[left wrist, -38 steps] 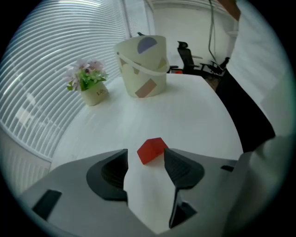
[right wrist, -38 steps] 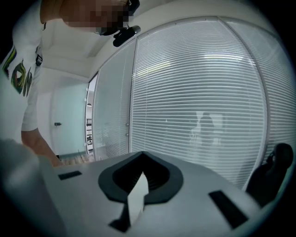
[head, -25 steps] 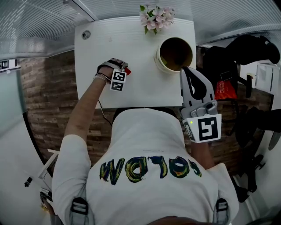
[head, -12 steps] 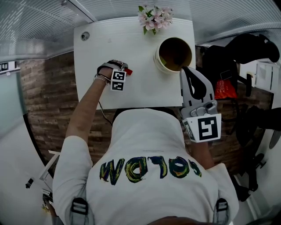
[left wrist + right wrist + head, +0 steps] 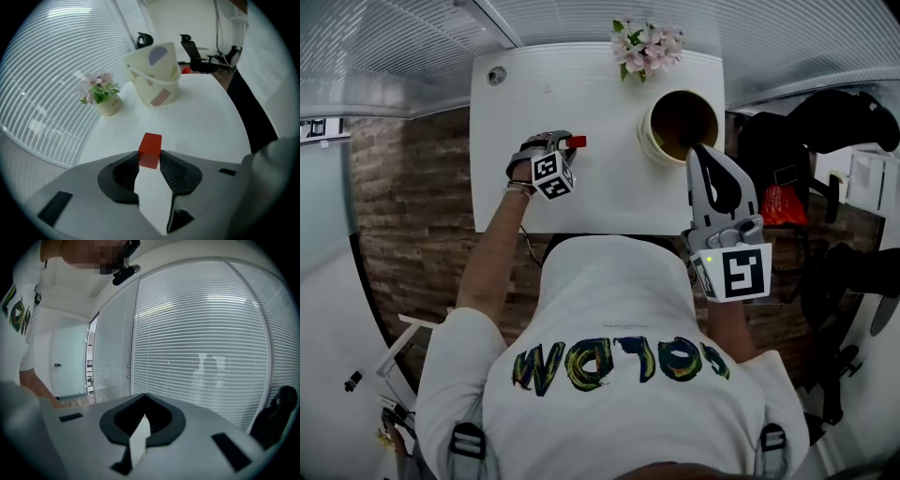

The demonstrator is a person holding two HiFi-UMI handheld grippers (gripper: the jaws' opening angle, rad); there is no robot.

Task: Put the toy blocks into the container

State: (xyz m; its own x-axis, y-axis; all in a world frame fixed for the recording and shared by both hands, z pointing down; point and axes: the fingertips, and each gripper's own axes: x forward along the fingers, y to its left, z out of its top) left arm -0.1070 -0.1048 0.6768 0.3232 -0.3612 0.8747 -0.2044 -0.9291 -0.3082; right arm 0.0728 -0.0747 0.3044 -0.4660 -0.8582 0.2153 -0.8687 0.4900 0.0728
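The red toy block (image 5: 150,150) sits pinched between the pads of the left gripper (image 5: 150,158), about half of it showing beyond the tips. In the head view the same block (image 5: 576,142) shows just ahead of the left gripper (image 5: 569,147), over the left-centre part of the white table (image 5: 600,84). The jaws have just been closing and now stand at a narrow gap set by the block itself. Against the pictures of a second ago, that gripper has come up from the tabletop and rolled, its marker cube now turned at an angle. The block appears to have left the surface with it. The pick-up is therefore judged complete and the carry is the step in hand. The container (image 5: 680,124), a pale bucket, stands well apart to the right on the same table. In the left gripper view it is upright and ahead (image 5: 154,75), with open table between. Its inside is dark and its contents cannot be made out. The right gripper (image 5: 700,152) holds as before by the container's near rim, whether touching cannot be told. Its jaws (image 5: 143,420) are together with nothing between them. A small flower pot (image 5: 647,42) stands at the table's far edge, clear of the likely path.
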